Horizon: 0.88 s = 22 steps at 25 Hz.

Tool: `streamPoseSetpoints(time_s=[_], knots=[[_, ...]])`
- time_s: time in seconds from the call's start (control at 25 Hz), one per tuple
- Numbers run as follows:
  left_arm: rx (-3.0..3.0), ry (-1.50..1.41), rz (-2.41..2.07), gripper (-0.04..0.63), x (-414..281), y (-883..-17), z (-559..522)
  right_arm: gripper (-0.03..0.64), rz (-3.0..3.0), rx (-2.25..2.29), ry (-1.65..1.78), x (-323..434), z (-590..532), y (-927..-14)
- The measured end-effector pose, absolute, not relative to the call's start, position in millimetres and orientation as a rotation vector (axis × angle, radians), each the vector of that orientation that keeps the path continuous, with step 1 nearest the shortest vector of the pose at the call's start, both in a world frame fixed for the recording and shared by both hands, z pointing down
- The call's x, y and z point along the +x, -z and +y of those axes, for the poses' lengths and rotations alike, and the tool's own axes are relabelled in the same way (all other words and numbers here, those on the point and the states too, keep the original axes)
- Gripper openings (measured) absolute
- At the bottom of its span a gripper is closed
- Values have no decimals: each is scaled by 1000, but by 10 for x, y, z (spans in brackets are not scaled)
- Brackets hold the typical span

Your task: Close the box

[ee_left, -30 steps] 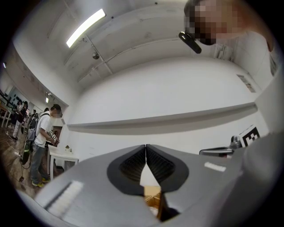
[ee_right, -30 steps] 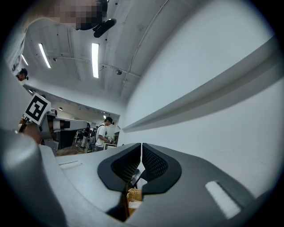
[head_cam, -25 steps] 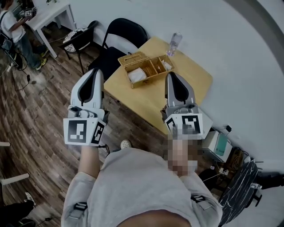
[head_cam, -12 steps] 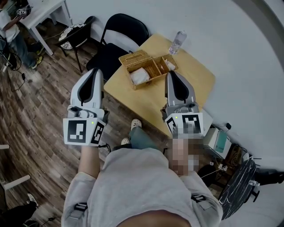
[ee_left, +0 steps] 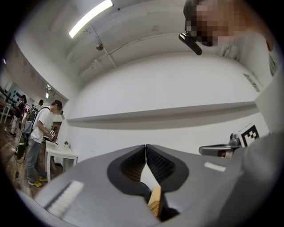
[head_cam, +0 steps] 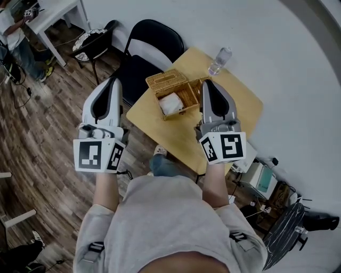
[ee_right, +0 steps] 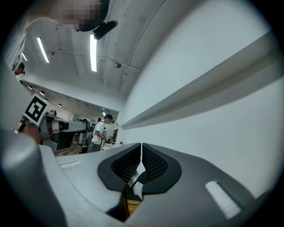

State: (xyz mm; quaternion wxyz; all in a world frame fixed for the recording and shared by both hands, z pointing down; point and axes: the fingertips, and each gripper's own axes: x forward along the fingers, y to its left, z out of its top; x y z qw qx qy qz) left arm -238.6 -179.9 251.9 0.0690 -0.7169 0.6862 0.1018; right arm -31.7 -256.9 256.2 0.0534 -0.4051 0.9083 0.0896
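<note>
An open wicker box (head_cam: 180, 95) stands on the yellow table (head_cam: 237, 109), its lid (head_cam: 163, 80) lying back on the far left side. Something white (head_cam: 170, 102) lies inside. Both grippers are held up above the scene. My left gripper (head_cam: 113, 81) is shut and empty, over the floor left of the table. My right gripper (head_cam: 209, 83) is shut and empty too, and hides the box's right end. In the left gripper view the left gripper (ee_left: 145, 146) points at a white wall; a sliver of wicker (ee_left: 155, 200) shows below it. The right gripper (ee_right: 141, 145) shows the same.
A clear water bottle (head_cam: 219, 60) stands at the table's far corner. A black folding chair (head_cam: 139, 66) sits at the table's far left side, a second seat (head_cam: 91, 41) beyond it. A white table (head_cam: 56, 11) and a person (head_cam: 13, 37) are far left.
The person has stepped closer to the table. The box now lies between the two gripper tips in the head view, and the right gripper covers its right end. Both stay shut.
</note>
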Motion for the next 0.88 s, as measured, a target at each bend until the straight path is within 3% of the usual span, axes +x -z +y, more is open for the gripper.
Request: streamPoseSetpoints(time_s=[0.88], knots=[[-2279,-161,2105,60,-2530,-2942,-3249,12,2843,-1230,-102,-604,-3898,-3061]])
